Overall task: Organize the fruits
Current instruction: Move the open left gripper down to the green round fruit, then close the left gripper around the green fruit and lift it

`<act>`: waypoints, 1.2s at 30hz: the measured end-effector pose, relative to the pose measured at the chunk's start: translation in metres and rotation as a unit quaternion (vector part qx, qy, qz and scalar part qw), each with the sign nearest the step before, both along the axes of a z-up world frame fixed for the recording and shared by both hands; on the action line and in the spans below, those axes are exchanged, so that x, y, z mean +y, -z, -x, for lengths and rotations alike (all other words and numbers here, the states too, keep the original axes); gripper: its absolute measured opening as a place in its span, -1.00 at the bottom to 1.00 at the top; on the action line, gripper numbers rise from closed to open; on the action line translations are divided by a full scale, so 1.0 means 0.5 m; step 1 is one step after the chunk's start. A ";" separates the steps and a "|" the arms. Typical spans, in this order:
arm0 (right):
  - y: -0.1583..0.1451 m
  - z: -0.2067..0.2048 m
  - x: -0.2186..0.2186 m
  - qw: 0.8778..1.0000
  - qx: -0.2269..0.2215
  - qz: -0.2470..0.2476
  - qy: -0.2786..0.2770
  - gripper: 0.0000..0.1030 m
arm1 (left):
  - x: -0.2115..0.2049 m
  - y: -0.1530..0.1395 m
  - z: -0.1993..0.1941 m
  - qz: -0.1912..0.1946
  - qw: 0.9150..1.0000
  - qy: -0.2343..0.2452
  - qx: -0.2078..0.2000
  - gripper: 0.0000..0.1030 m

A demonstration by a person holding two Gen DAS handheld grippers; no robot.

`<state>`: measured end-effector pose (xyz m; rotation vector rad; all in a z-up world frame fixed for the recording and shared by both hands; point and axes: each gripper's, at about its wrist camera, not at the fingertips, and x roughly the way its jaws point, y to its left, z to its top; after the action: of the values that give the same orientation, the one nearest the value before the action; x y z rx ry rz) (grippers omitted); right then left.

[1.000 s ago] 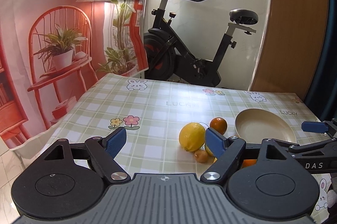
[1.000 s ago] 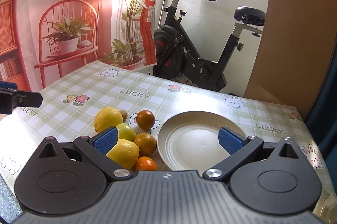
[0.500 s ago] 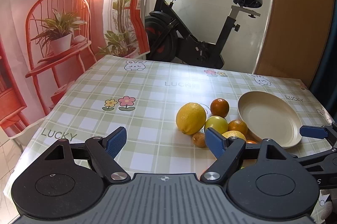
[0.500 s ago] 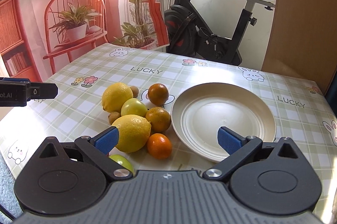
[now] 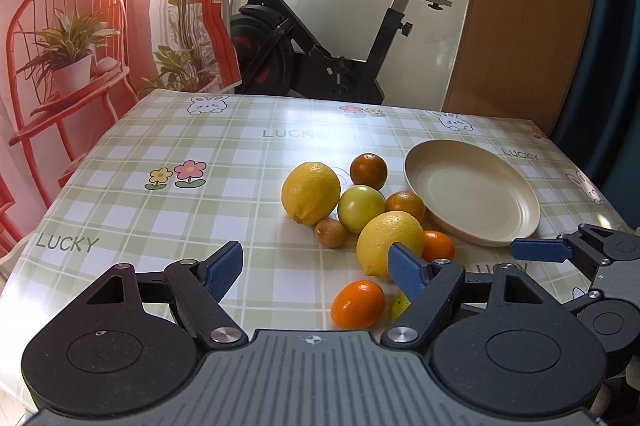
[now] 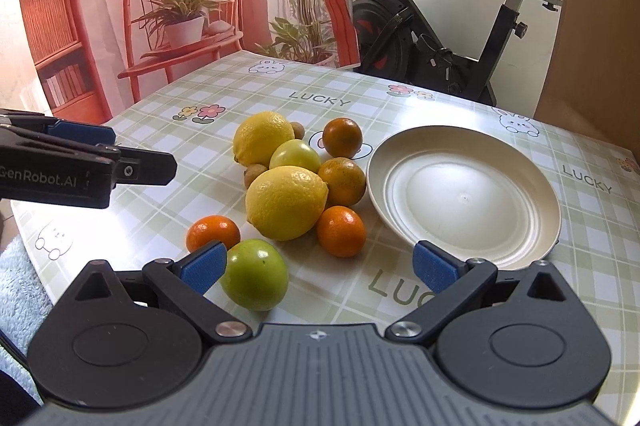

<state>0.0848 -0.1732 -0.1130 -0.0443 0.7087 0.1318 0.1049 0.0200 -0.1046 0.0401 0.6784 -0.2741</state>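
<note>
On the table: green-checked cloth printed with LUCKY, rabbits and flowers.
Plate: cream, bare inside, near the right edge of the table.
Left gripper: jaws spread wide, holding nothing, above the near edge.
Right gripper: jaws spread wide, holding nothing; its left pad sits just beside the green apple.
Lemons: one mid-cluster, one farther back.
Green apple: nearest the near edge.
Yellow-green fruit: between the lemons.
Oranges: five, scattered around the lemons, left of the plate.
Small brown fruits: two, beside the far lemon.
</note>
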 end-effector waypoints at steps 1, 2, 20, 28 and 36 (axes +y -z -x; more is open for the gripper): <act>0.002 0.000 0.002 1.000 0.002 -0.001 -0.003 0.87 | 0.002 0.000 0.000 0.001 1.000 0.006 -0.004 0.52; 0.005 0.002 0.003 1.000 0.005 -0.002 -0.006 0.82 | 0.001 0.000 0.001 0.002 1.000 0.012 -0.009 0.47; 0.037 -0.001 0.023 0.998 0.025 -0.036 -0.055 -0.01 | -0.074 0.070 -0.020 0.029 0.988 0.134 0.071 -0.37; 0.049 -0.005 0.030 0.997 0.035 -0.038 -0.062 -0.01 | -0.090 0.079 -0.027 0.032 0.984 0.144 0.099 -0.36; 0.061 -0.013 0.027 0.996 0.046 -0.056 -0.060 -0.01 | -0.096 0.084 -0.039 0.032 0.984 0.141 0.102 -0.35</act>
<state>0.0910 -0.1598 -0.1437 0.0268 0.7897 0.2892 0.1242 -0.0278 -0.1466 0.0460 0.8685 -0.5779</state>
